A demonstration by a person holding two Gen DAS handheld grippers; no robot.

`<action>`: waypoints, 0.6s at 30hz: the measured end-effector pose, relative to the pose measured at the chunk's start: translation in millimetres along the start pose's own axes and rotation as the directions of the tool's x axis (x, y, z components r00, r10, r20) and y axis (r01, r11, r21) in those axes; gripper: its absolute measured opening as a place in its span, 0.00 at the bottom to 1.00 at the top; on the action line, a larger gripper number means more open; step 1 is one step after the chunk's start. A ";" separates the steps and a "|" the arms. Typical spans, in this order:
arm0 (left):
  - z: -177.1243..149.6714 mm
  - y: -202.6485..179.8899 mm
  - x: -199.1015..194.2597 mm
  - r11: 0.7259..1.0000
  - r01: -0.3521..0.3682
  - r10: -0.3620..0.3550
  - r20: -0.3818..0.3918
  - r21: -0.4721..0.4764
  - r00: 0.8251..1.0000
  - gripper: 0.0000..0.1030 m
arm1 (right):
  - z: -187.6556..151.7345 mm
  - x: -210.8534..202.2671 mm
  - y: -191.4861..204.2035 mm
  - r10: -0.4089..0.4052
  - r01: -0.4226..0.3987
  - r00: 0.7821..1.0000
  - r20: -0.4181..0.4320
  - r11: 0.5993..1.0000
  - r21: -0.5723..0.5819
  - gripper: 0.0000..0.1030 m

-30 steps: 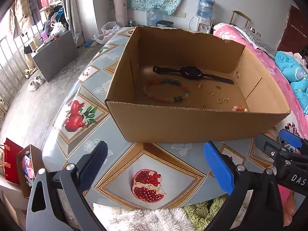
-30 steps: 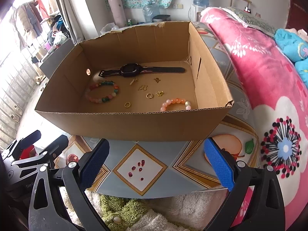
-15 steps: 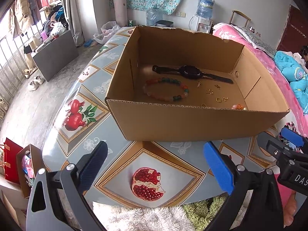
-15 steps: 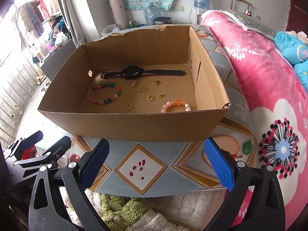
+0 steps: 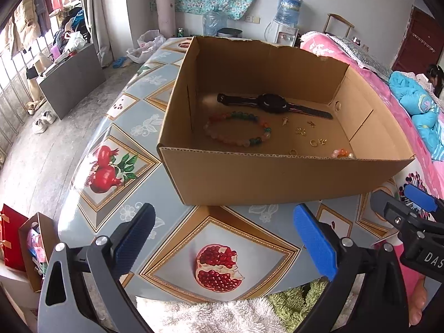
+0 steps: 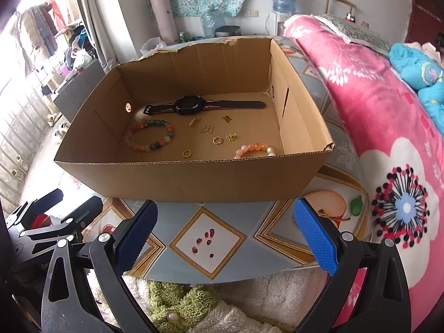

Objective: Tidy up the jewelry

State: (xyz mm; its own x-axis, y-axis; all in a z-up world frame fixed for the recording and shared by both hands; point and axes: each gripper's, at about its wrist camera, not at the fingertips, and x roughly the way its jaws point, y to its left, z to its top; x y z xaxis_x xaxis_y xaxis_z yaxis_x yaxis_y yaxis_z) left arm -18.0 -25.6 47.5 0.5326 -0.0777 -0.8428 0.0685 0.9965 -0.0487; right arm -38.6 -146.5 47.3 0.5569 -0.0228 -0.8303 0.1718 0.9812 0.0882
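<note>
Left wrist view: the left hand-held gripper (image 5: 222, 238) hangs wide open and empty above the worktop (image 5: 133, 127), short of the cardboard box (image 5: 277, 177). Inside the box lie a black wristwatch (image 5: 273, 103) along the far wall, a multicoloured bead bracelet (image 5: 237, 133) in front of it, and small gold pieces (image 5: 301, 131) to their right. The near wall hides most of the pink bead bracelet (image 5: 342, 154) here. The right hand-held gripper (image 5: 410, 208) shows at this view's right edge.

The right wrist view looks deeper into the box (image 6: 194, 177): the pink bead bracelet (image 6: 254, 149) lies close against the near wall, apart from the gold ring (image 6: 187, 153), the gold pieces (image 6: 217, 136), the bead bracelet (image 6: 149, 136) and the wristwatch (image 6: 194, 105). The right hand-held gripper (image 6: 223, 236) is likewise wide open, holding nothing. This view alone shows the pink floral blanket (image 6: 388, 138) just beside the worktop (image 6: 211, 238), and the left hand-held gripper (image 6: 44, 222) at lower left.
</note>
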 end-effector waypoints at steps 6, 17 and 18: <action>2.6 -1.3 2.3 1.000 -0.023 0.023 -0.013 0.019 1.000 0.95 | 0.0 0.4 -5.5 0.006 -0.007 1.000 0.008 0.999 0.033 0.92; -0.6 0.6 2.5 1.000 -0.030 0.030 -0.021 0.010 0.999 0.95 | -0.2 4.5 -2.1 0.016 -0.016 1.000 -0.009 1.000 0.010 0.92; -0.7 0.8 2.7 1.000 -0.029 0.029 -0.022 0.011 0.999 0.95 | -0.3 4.7 -1.0 0.017 -0.017 1.000 -0.009 1.000 0.010 0.92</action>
State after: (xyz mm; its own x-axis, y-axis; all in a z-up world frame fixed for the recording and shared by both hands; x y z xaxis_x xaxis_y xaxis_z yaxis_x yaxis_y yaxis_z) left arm -17.1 -25.0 44.8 0.5153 -0.0478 -0.8557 0.0623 0.9979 -0.0182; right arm -36.4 -147.6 43.2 0.5527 -0.0043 -0.8334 0.1702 0.9795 0.1079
